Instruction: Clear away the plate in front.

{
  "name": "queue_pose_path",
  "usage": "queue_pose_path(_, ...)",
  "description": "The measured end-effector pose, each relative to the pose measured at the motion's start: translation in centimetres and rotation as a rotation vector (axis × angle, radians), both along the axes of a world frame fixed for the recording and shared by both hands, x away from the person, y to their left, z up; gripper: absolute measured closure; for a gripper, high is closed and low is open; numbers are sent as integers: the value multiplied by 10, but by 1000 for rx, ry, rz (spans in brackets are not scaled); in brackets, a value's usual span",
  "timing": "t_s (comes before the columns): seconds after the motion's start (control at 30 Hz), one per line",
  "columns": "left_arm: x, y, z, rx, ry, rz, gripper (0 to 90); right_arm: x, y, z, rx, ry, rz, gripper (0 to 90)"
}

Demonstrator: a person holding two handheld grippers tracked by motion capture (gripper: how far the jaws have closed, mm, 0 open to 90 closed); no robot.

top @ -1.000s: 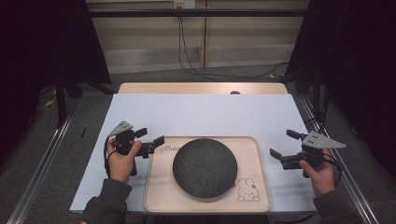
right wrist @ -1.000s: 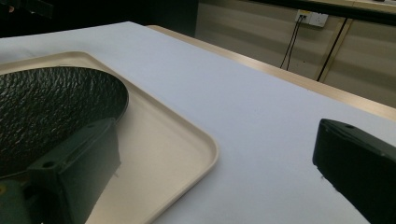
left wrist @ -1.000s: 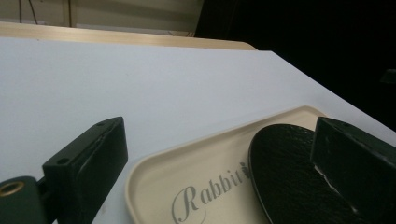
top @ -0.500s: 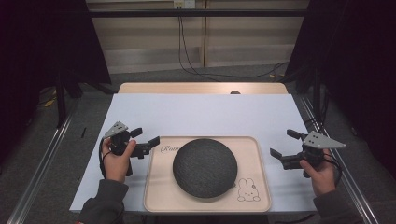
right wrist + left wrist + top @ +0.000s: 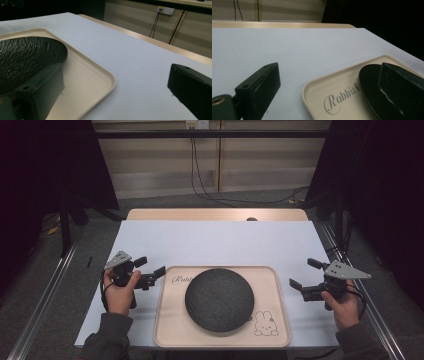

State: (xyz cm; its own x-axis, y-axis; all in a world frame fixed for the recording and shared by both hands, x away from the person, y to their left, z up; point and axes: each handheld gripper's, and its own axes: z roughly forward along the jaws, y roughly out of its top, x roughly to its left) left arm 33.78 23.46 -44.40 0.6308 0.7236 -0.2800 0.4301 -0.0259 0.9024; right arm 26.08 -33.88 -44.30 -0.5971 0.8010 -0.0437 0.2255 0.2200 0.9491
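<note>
A beige tray printed with "Rabbit" and a small rabbit drawing lies at the near middle of the white table. A round black textured plate rests on it. My left gripper is open just off the tray's far left corner, with nothing between its jaws. My right gripper hovers open beside the tray's right edge, also holding nothing. In the left gripper view, the left gripper frames the tray's corner and the plate's rim. In the right gripper view, the right gripper frames the tray's rim and the plate.
The white tabletop stretches bare behind the tray to a wooden strip at the far edge. Metal rails run along both sides of the table. Cables hang by the back wall.
My left gripper has drawn back a little to the left, away from the tray's corner. The right gripper, tray and plate have stayed put.
</note>
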Motion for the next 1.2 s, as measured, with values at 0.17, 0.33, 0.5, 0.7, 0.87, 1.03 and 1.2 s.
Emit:
queue_pose_path(0.17, 0, 5, 0, 2, -3, 18, 42, 0, -1, 0, -3, -4, 1, 3)
queue_pose_path(0.33, -1, 8, 0, 10, -6, 11, 44, 0, -1, 0, -1, -5, 1, 3)
queue_pose_path(0.5, -1, 11, 0, 11, -12, 15, 44, 1, -1, 0, -2, -10, 0, 3)
queue_pose_path(0.7, -2, 18, 0, 28, -19, 21, 48, 1, -1, 0, 0, -11, 0, 3)
queue_pose_path(0.87, -1, 20, -1, 30, -30, 16, 48, 1, -1, 0, -2, -6, -2, 3)
queue_pose_path(1.03, -2, 22, -1, 38, -28, 19, 48, 1, -1, 0, -2, -7, 2, 2)
queue_pose_path(1.2, -3, 26, -1, 49, -34, 38, 48, 1, -2, 0, 1, -6, -6, 3)
